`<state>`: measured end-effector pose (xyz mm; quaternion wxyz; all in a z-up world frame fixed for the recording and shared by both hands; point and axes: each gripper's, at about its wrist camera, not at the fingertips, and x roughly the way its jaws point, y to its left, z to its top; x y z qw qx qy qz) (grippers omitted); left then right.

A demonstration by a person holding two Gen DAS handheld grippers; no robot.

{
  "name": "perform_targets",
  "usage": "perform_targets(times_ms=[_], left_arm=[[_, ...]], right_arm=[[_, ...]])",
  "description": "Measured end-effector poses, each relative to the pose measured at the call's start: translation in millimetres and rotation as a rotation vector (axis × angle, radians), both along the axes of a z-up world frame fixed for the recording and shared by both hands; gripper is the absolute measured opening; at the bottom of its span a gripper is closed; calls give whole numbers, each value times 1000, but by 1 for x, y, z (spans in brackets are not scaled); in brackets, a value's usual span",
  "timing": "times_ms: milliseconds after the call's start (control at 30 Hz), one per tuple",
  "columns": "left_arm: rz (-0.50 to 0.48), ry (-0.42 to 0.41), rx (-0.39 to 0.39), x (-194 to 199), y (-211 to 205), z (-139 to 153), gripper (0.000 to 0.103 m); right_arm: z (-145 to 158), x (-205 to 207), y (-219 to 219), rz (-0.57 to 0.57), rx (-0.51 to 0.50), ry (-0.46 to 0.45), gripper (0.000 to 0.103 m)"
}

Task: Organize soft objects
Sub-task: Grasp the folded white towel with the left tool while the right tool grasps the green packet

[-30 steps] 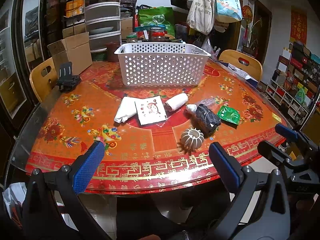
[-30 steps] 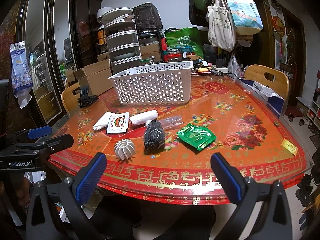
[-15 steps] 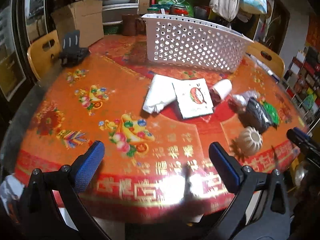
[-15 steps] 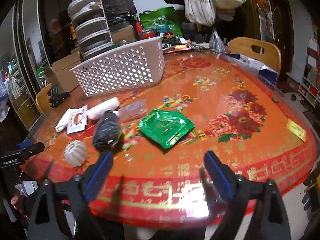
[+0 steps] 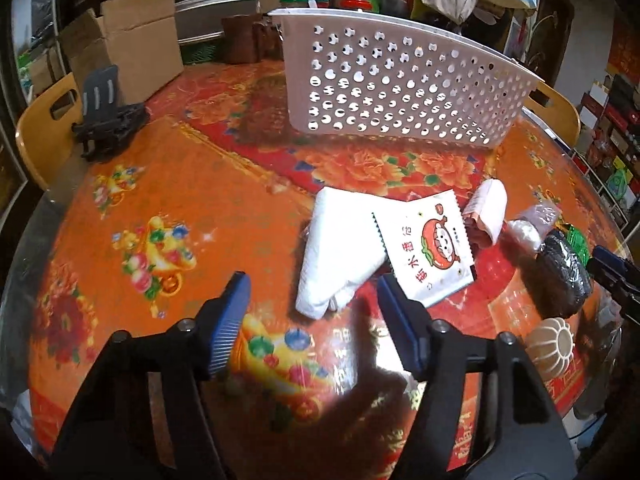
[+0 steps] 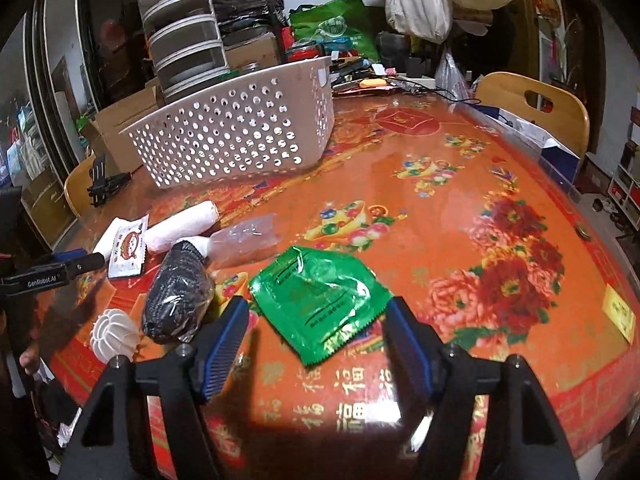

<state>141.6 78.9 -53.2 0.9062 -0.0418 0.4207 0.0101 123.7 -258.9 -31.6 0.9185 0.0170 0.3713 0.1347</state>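
My left gripper point(image 5: 314, 322) is open and empty, low over the table just short of a folded white cloth point(image 5: 340, 248). A white cartoon sachet point(image 5: 426, 248) overlaps the cloth's right side, and a pale rolled cloth point(image 5: 490, 212) lies behind it. My right gripper point(image 6: 316, 338) is open and empty, its fingers either side of the near corner of a green foil packet point(image 6: 320, 296). A black bundle in clear wrap point(image 6: 178, 294), a clear bag point(image 6: 248, 236) and a white ribbed ball point(image 6: 114, 334) lie to its left. A white perforated basket point(image 5: 400, 84) stands behind the objects.
A black phone stand point(image 5: 108, 120) sits at the table's far left. Cardboard boxes point(image 5: 132, 40) and wooden chairs point(image 6: 536, 108) ring the round red-patterned table point(image 6: 460, 208). Clutter and bags crowd the far edge behind the basket.
Both grippers have moved forward and down over the table. The left one closed in on the white cloth and the right one on the green packet. Both sets of jaws have narrowed somewhat.
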Motion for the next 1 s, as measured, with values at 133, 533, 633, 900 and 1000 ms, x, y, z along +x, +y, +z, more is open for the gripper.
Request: perform_targets(times_ms=[133,533,633,900,1000], left_arm=[[-12,1,5,11,1,-5,47],[-58,-29,4,14,-4,-6,18],[-58,-30,-1,13,-3,-6,17],[-58,-33,-19,13,-1,-7,14],[-58,-42,-27,12,0,-6,8]], right_arm=[[-4,4,8,22,-46,-5,64],[-8,8,22,37,-151,-34,45],[-8,7,24,46,-168,-40,41],[-7,0,22,54,-156,-51,21],[-5,-3,23,61,-141,-60,18]])
